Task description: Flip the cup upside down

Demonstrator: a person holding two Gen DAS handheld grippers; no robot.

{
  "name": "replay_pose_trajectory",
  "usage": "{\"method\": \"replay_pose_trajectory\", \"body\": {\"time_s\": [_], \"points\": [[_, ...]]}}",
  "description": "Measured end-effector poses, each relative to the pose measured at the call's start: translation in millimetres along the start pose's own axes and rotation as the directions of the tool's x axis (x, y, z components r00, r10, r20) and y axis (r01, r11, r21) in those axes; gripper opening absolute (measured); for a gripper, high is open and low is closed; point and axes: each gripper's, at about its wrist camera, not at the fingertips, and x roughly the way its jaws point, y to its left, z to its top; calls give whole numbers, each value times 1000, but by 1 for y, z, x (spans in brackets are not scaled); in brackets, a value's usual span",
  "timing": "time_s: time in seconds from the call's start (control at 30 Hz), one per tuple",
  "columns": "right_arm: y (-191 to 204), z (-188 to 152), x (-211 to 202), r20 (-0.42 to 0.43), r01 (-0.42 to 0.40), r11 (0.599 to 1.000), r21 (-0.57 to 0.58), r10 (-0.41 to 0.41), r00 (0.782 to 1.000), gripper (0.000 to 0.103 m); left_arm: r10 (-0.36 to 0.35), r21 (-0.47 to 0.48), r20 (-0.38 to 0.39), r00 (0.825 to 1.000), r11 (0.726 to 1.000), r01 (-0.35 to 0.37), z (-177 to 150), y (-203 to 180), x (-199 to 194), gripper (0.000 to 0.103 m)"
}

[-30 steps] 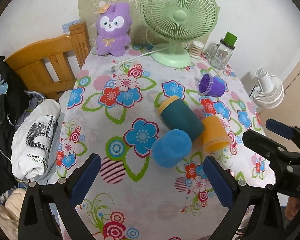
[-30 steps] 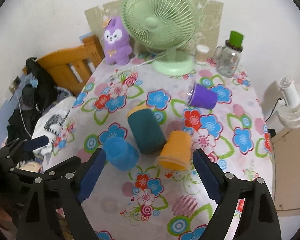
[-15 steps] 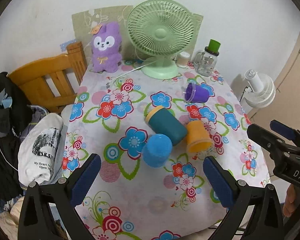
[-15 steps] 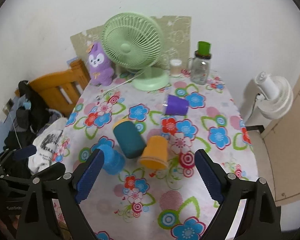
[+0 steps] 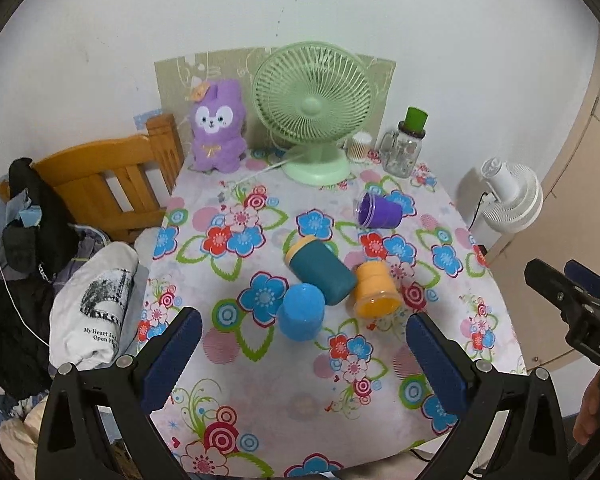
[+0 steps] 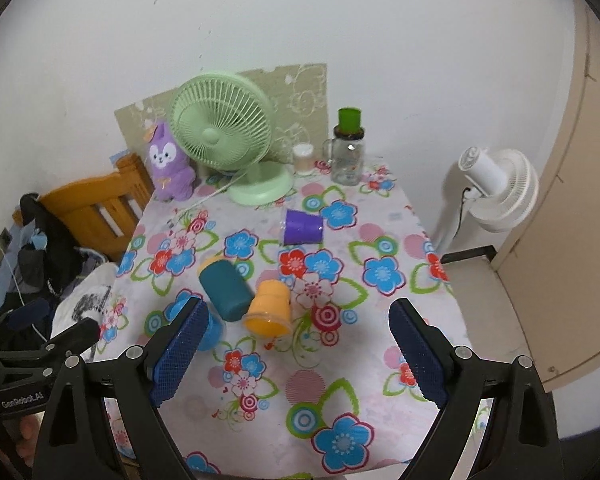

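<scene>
Four cups lie on their sides on the flowered table (image 5: 260,392): a light blue cup (image 5: 301,317), a teal cup with a yellow rim (image 5: 320,271), an orange cup (image 5: 376,289) and a purple cup (image 5: 379,210). They also show in the right wrist view: teal (image 6: 224,289), orange (image 6: 269,309), purple (image 6: 303,227), and light blue (image 6: 213,328) partly hidden behind a finger. My left gripper (image 5: 300,360) is open and empty, above the near table edge. My right gripper (image 6: 296,356) is open and empty, also held high over the near side.
A green desk fan (image 5: 314,108), a purple plush toy (image 5: 218,126), a glass jar with a green lid (image 5: 404,144) and a small container (image 5: 359,146) stand at the back. A wooden chair (image 5: 108,188) with clothes is on the left, a white floor fan (image 5: 508,196) on the right.
Both grippers have pulled back and up from the table, so the cups look smaller and farther. The cups have not moved. Both grippers stay open.
</scene>
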Motion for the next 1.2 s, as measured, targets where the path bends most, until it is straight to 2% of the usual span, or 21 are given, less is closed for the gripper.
{"method": "replay_pose_trajectory", "body": {"time_s": [0.3,0.47,1.2], "points": [[-5,-4,-11,8,30,1000,-4,-30,1000,93,15,-13,6,1000,1000,-15,2,-6,-12,103],[-6,-5,-11,15,29,1000,-8,-29,999,93,12,-15,-18,1000,1000,-12,0,-9,-7,103],[-1,-2,-14,37,22,999,-46,-20,999,93,11,-12,12,1000,1000,-10,2,-17,-18,103]]}}
